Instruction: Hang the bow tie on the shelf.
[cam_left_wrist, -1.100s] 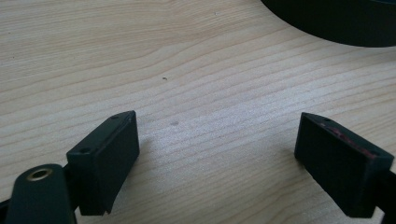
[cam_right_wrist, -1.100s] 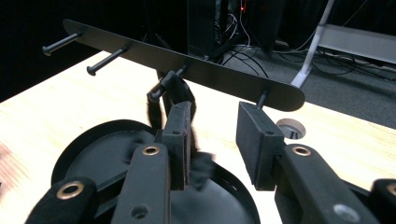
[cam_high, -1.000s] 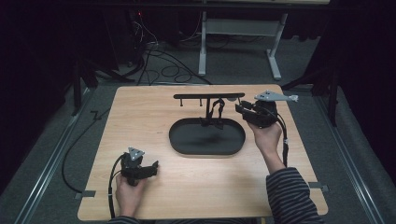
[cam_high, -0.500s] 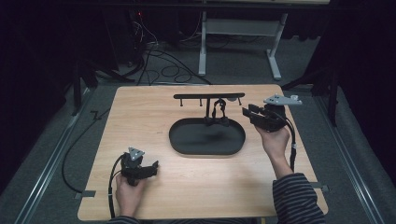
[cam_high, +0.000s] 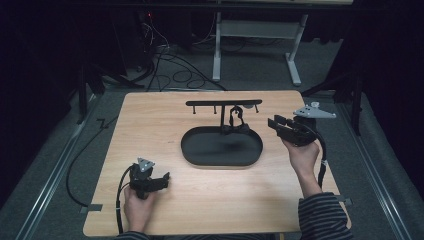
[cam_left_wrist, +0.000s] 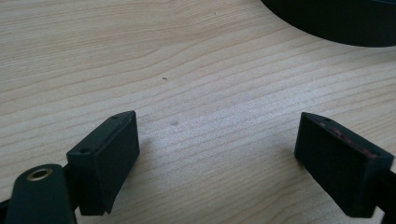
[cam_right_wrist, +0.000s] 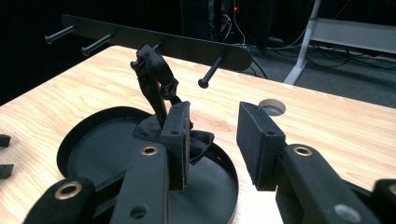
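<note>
Your right gripper (cam_high: 276, 123) hovers just right of the black oval tray (cam_high: 200, 152) with its jaws parted and nothing between them. The black fabric strap (cam_high: 236, 120) hangs from a peg of the black T-shaped metal rack (cam_high: 223, 103), its lower end bunched on the tray's far right part. In the right gripper view the strap (cam_right_wrist: 154, 77) sits beyond and left of your jaws, apart from them. Your left gripper (cam_high: 162, 181) rests on the light wooden table (cam_high: 150, 120), jaws wide apart and empty, near the tray's front left rim.
</note>
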